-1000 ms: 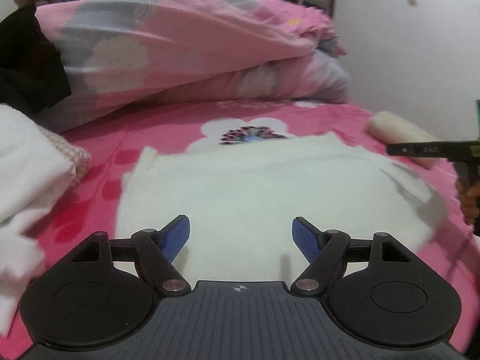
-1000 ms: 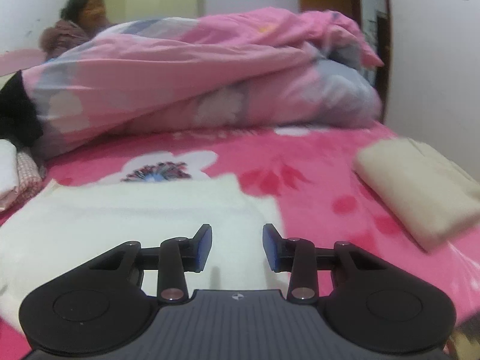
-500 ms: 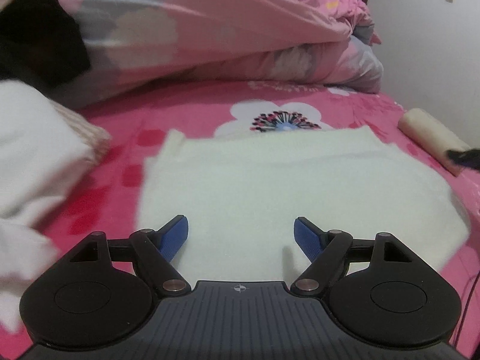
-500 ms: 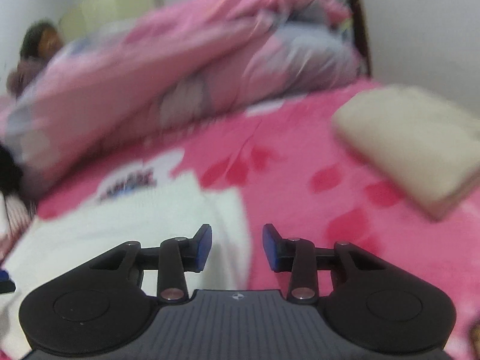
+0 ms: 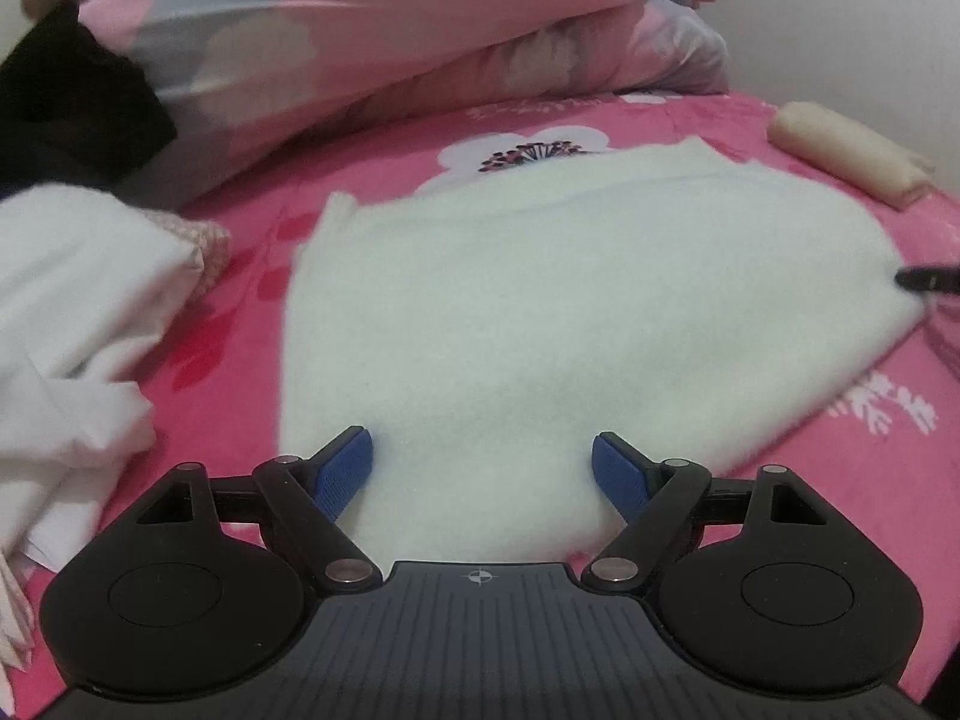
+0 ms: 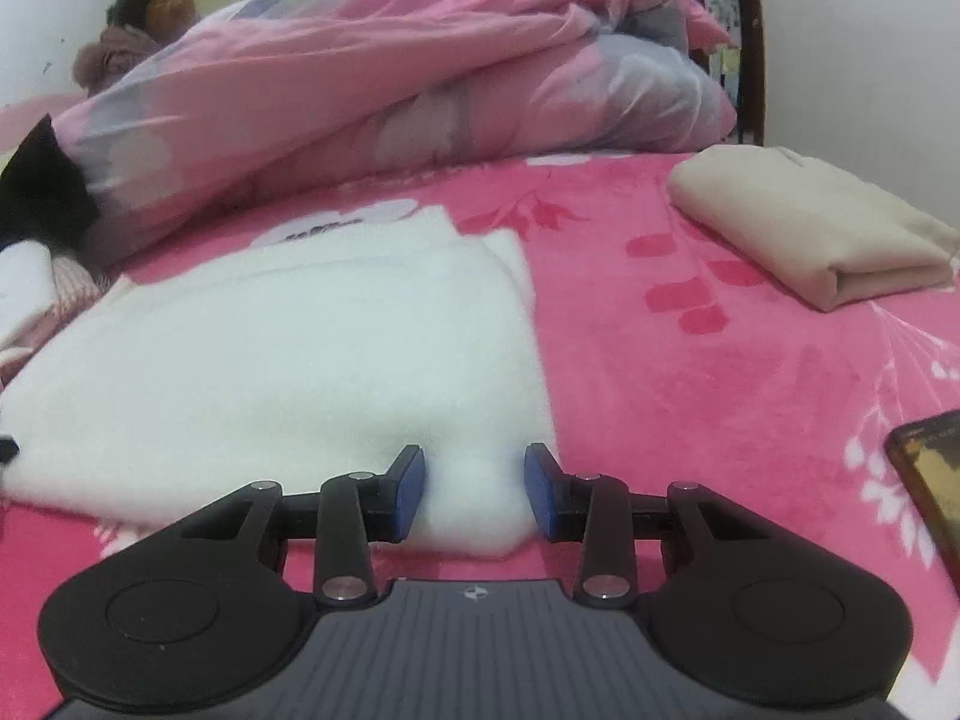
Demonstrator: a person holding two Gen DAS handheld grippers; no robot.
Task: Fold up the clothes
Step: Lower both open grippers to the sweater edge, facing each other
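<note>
- The white fleece garment [image 5: 570,312] lies spread flat on the pink flowered bed [image 6: 720,372], already doubled over in part, its near edge just ahead of both grippers.
- It looks thick, soft and light: it should drape and sag when lifted, and its nap should give the pads good purchase, so slipping seems unlikely.
- Being limp, it probably needs two holds at once; one corner lifted alone would let the rest trail and crease.
- The left gripper [image 5: 483,468] hangs over the near left part of the cloth, jaws wide apart, nothing pinched between them.
- The right gripper [image 6: 474,492] sits at the near right corner, jaws partly closed with a hump of fleece bunched between them; the pads look close to or against the cloth, but I cannot tell whether they truly grip it.
- Best holds, to my judgement: the two near corners, taking all layers.
- A folded beige cloth [image 6: 810,228] lies well apart to the right; a heap of white clothes [image 5: 78,324] lies left.
</note>
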